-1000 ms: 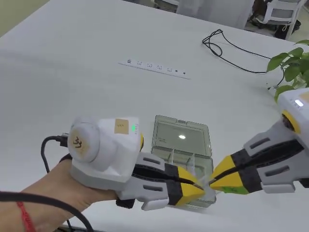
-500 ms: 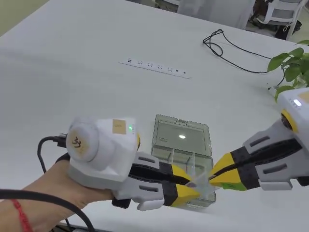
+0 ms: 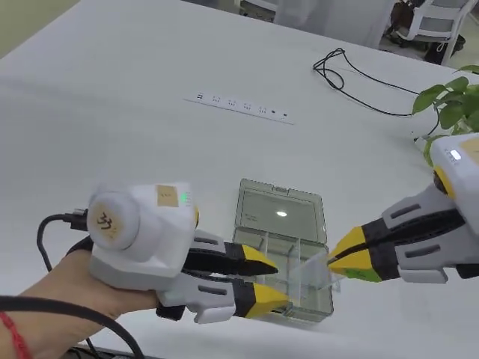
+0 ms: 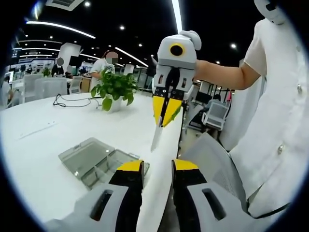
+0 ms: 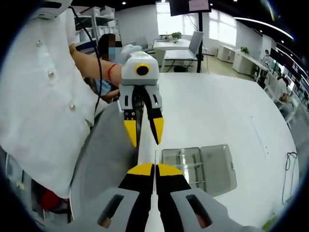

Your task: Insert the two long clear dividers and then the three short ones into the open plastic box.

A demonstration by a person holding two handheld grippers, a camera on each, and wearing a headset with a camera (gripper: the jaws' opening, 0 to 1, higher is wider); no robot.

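Evidently the right gripper (image 3: 333,263) was clamped on a clear divider (image 3: 310,275) over the open plastic box (image 3: 281,221), lower centre; the left gripper (image 3: 281,284) gaped empty. Advised squaring the divider to its slots before lowering.

White left claw (image 3: 278,284) and right claw (image 3: 333,259) carry black, yellow-tipped jaws.

your left gripper (image 3: 278,284) covers the near corner of the box (image 3: 281,217) under its spread jaws, so the slots there are hidden from you. the rear of your right gripper (image 3: 333,262) is cut off by the picture's edge. the clear divider (image 3: 310,273) pinched at its tips is faint, and you cannot tell whether its lower edge touches the box
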